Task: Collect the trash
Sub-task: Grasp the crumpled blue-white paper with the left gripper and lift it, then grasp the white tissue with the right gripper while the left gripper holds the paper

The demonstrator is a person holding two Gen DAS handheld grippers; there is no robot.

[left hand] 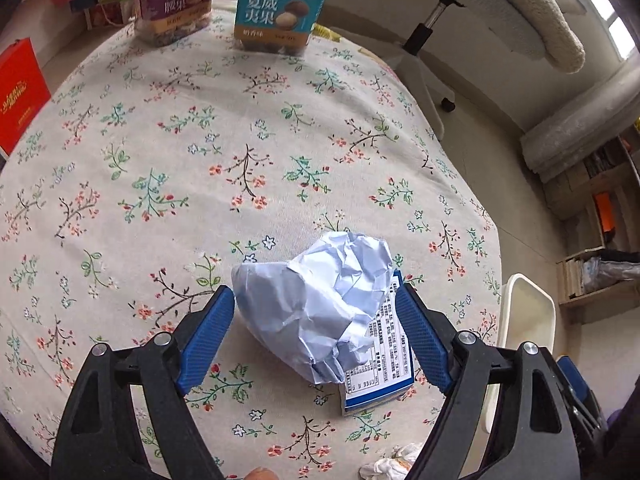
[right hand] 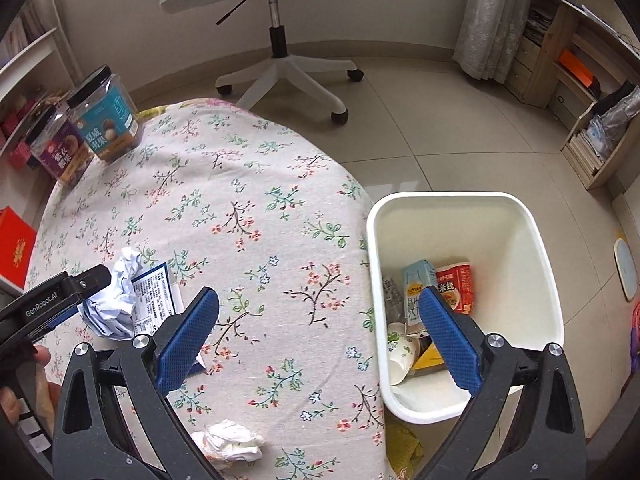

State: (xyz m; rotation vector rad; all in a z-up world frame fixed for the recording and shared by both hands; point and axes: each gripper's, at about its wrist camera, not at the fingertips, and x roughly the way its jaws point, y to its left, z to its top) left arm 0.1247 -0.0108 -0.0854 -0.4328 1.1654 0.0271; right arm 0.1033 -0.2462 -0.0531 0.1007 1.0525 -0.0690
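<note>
Left wrist view: our left gripper point(left hand: 316, 332) has its fingers point(left hand: 208, 332) spread wide on either side of a crumpled paper ball point(left hand: 320, 308), which lies on the floral counter point(left hand: 180, 160) and overlaps a small printed box point(left hand: 384, 364). The box edge sits just beside the right-hand finger (whether it touches, we cannot tell). The paper ball touches neither finger that we can see. A tissue wad point(left hand: 394, 466) lies near the bottom edge. At the far side stand two snack jars point(left hand: 280, 8), with a red box point(left hand: 20, 96) off to the left.

In the right wrist view, our right gripper point(right hand: 320, 336) hangs with fingers point(right hand: 188, 340) apart and nothing between them, over the counter's edge and the white bin point(right hand: 540, 248) on the floor beside it. The bin holds a carton point(right hand: 416, 288), a red cup point(right hand: 456, 284) and a paper cup point(right hand: 402, 350). An office chair point(right hand: 280, 52) stands beyond the counter, well apart from everything.
</note>
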